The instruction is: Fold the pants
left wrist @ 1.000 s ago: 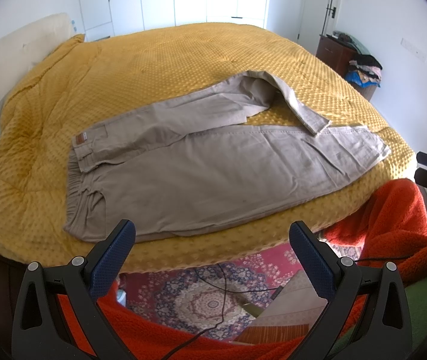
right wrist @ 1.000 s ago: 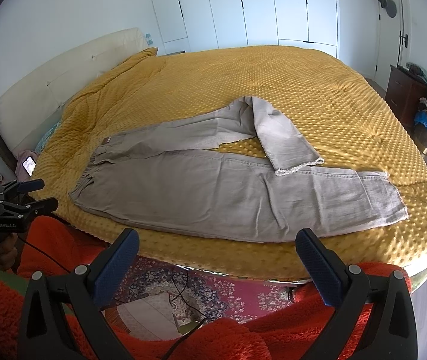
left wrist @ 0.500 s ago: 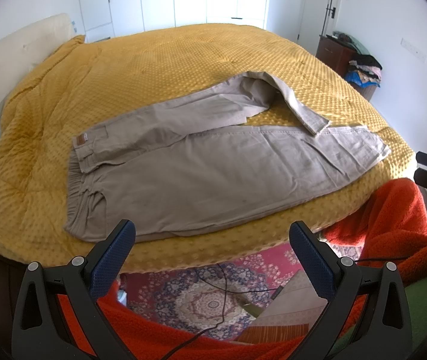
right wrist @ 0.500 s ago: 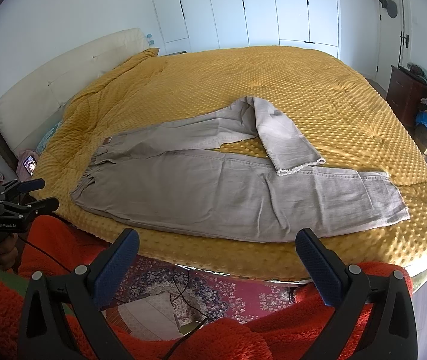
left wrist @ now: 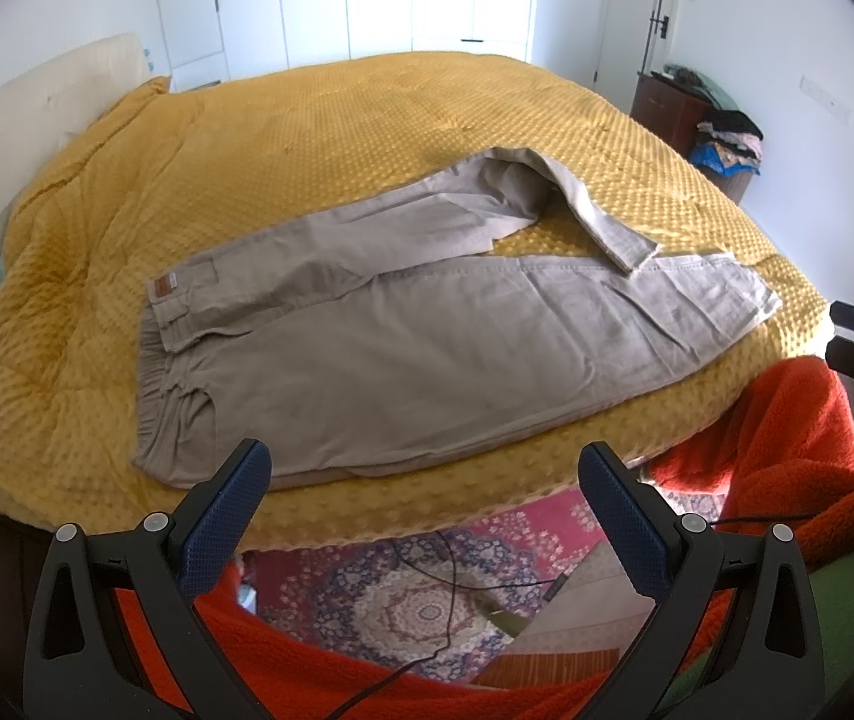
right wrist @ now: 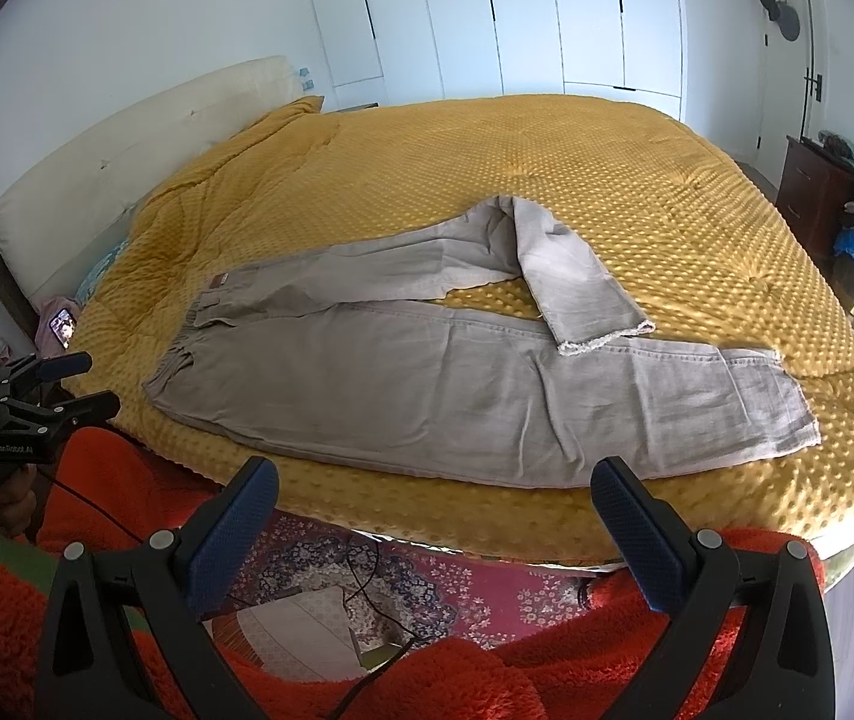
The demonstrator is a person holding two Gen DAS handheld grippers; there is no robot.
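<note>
Both grippers are hanging in open air short of the bed edge, the left gripper (left wrist: 424, 474) and right gripper (right wrist: 434, 492) with jaws spread wide and nothing between them. The pants (right wrist: 475, 384) are lying flat on the yellow bedspread (right wrist: 547, 180), leaving bare surface all around. The orange fleece sleeve (left wrist: 787, 438) is crowding the near side
</note>
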